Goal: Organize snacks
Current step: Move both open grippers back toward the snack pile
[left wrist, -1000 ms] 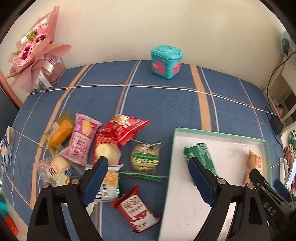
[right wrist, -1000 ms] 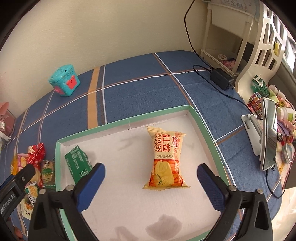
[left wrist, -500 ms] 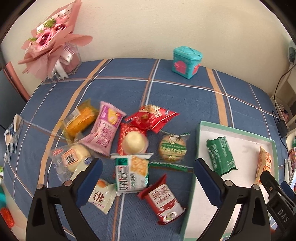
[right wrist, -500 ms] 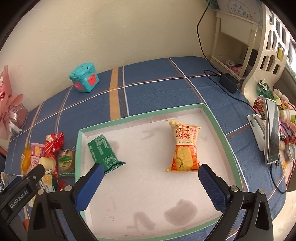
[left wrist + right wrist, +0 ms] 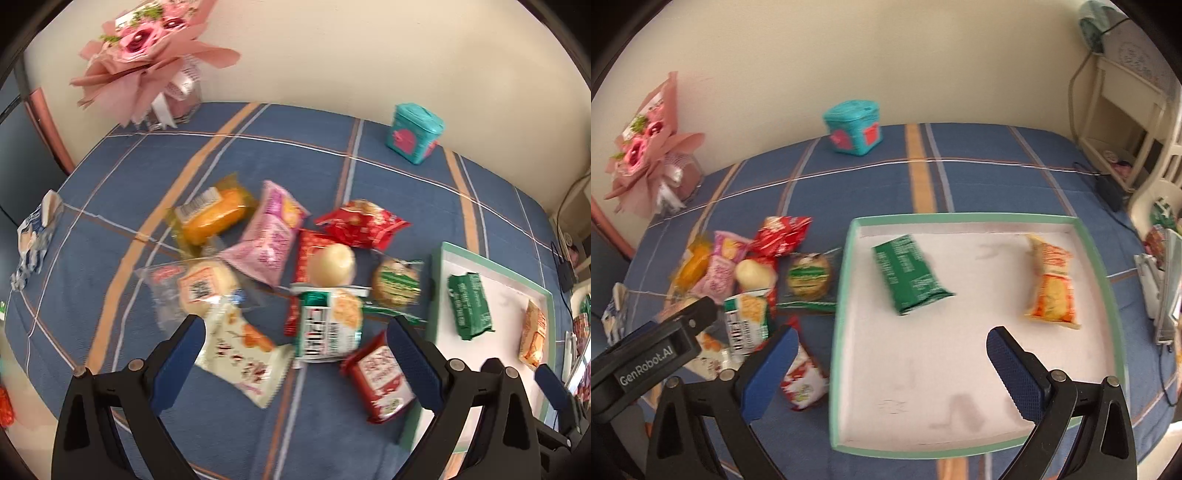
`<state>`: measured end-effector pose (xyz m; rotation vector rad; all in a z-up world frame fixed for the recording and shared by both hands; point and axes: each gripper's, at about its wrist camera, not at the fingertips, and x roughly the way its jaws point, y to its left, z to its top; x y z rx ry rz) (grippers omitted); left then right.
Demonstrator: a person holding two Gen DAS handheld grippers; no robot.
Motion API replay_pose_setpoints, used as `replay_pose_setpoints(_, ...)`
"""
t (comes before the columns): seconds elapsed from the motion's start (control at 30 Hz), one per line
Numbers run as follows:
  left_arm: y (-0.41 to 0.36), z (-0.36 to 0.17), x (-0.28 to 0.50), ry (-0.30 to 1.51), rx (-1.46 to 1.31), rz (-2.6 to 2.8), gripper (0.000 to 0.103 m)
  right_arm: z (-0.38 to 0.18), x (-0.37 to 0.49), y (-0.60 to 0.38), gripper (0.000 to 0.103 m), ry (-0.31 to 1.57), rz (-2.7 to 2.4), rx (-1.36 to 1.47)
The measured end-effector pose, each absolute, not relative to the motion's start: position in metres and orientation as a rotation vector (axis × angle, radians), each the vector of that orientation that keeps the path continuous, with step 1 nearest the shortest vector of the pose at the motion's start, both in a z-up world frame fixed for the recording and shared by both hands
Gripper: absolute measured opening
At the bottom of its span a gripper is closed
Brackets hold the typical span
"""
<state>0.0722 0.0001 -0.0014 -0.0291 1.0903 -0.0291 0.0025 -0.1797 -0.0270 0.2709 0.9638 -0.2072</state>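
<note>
Several snack packets lie in a pile [image 5: 295, 266] on the blue plaid cloth, left of a white tray with a green rim [image 5: 846, 280]. In the tray lie a green packet [image 5: 908, 273] and an orange chip packet [image 5: 1052, 284]. My left gripper [image 5: 295, 336] is open and empty, above a white and green cracker packet [image 5: 328, 325], a white packet [image 5: 243, 354] and a red packet [image 5: 380, 373]. My right gripper [image 5: 890, 343] is open and empty over the tray's near left edge. The tray also shows in the left wrist view [image 5: 436, 280].
A teal box [image 5: 855, 127] stands at the back by the wall. A pink bouquet [image 5: 147, 55] stands at the back left corner. A blue-white wrapper [image 5: 35, 236] lies at the left edge. A white shelf, cables and small items [image 5: 1126, 147] crowd the right side.
Both grippers have swung left. The snack pile has moved toward the centre of the left wrist view, and the tray has shifted right in both views. Both stay open and empty.
</note>
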Motion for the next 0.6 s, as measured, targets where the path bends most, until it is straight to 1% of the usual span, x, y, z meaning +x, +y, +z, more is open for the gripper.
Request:
replay_pose_setpoints(0.2, 0.044, -0.004, 0.077, 1.11, -0.139, 0.045, 0.099, -0.038, 0.017, -0.149, 0.103, 1.002, -0.118, 0.283)
replay_pose_setpoints(0.33, 0.065, -0.006, 0.079, 1.113, -0.158, 0.083, 0.099, -0.043, 0.024, -0.133, 0.103, 1.02, -0.069, 0.265)
replay_pose_setpoints(0.6, 0.075, -0.031, 0.086, 1.203, -0.233, 0.078, 0.099, -0.051, 0.033, -0.111, 0.102, 1.047, -0.009, 0.199)
